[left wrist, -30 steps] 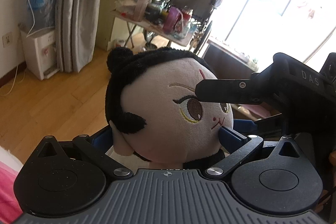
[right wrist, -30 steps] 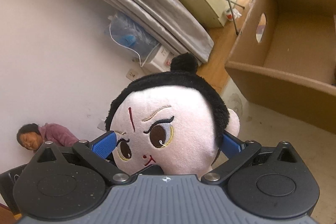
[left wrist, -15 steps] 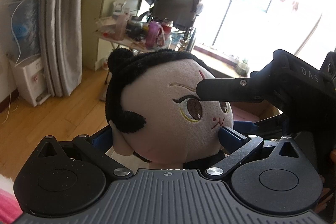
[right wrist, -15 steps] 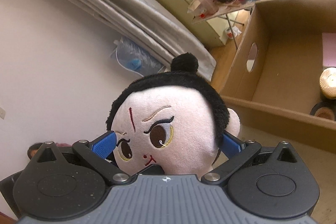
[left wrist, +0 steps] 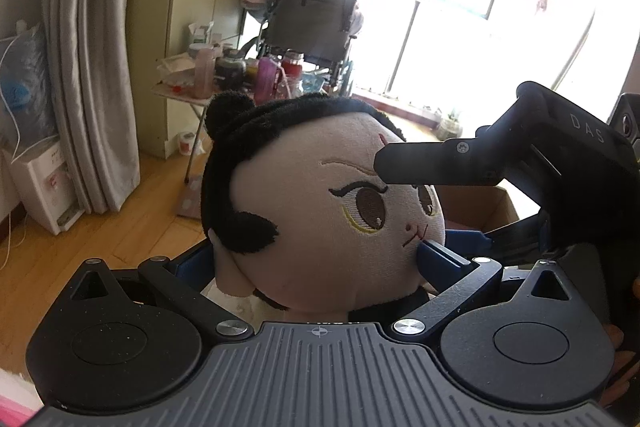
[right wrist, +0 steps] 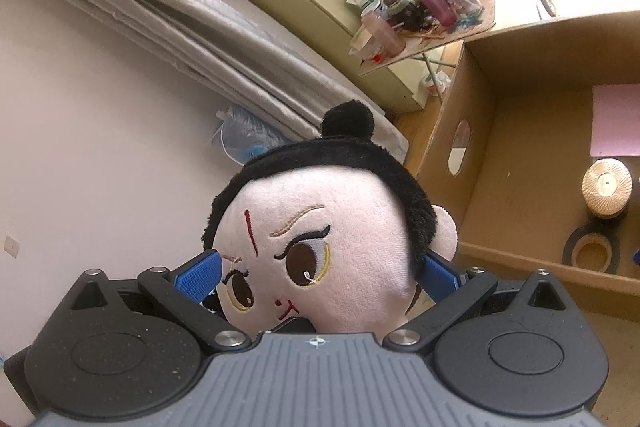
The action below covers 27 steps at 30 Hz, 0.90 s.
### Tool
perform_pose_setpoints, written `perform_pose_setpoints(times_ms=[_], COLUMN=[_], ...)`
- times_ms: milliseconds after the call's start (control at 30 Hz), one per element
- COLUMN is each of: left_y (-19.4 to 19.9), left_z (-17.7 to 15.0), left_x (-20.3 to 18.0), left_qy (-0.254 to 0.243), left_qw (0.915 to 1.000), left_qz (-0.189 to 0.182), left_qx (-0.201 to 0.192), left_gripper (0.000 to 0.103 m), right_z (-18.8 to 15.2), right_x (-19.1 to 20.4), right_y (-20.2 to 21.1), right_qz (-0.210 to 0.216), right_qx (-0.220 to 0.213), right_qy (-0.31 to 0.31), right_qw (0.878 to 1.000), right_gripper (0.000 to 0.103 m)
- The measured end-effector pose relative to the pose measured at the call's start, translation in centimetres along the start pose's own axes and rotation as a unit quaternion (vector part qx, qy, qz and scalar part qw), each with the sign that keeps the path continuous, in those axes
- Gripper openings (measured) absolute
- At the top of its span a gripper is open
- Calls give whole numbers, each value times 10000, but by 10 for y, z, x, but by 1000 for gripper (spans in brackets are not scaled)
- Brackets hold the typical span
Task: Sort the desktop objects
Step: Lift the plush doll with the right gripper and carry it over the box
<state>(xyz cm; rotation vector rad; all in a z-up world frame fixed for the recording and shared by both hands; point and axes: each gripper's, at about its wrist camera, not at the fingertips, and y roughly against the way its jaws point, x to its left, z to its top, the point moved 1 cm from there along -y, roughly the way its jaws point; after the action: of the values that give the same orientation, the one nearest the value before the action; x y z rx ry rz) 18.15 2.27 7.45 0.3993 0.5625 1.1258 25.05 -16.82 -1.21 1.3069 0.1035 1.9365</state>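
Observation:
A plush doll (left wrist: 320, 211) with black hair, a top bun and a pale embroidered face is held up in the air between both grippers. My left gripper (left wrist: 316, 259) is shut on the doll, with blue pads (left wrist: 440, 255) pressed into its cheeks. In the right wrist view my right gripper (right wrist: 320, 275) is shut on the same doll (right wrist: 332, 239) from the other side, pads (right wrist: 198, 273) against its face. The right gripper's black body (left wrist: 560, 179) crosses the doll's forehead in the left wrist view. The doll's body is hidden below both grippers.
An open cardboard box (right wrist: 480, 187) stands to the right, holding a pink sheet (right wrist: 616, 123), a round spool (right wrist: 606, 189) and a tape roll (right wrist: 592, 251). Farther off are a cluttered folding table (left wrist: 224, 75), a wheelchair (left wrist: 316, 23), curtains (left wrist: 92, 67) and bright windows.
Both grippers keep their hold on the doll. The views have swung: the box's inside and contents have come further into the right view, and the left view now faces the window more.

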Motion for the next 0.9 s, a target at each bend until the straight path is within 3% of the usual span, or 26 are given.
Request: perform_pose_setpoints(times_ms=[900], left_y=[-51], left_z=[36], left_x=[-50], left_qy=[-575], left_qw=[9977], left_qz=[-327], left_qx=[-141], left_gripper=[103], right_z=[46], right_x=[-46], right_y=[23], right_qz=[-211], right_qx=[-609], right_qy=[-459], right_qw=[9969], right_gripper=[103])
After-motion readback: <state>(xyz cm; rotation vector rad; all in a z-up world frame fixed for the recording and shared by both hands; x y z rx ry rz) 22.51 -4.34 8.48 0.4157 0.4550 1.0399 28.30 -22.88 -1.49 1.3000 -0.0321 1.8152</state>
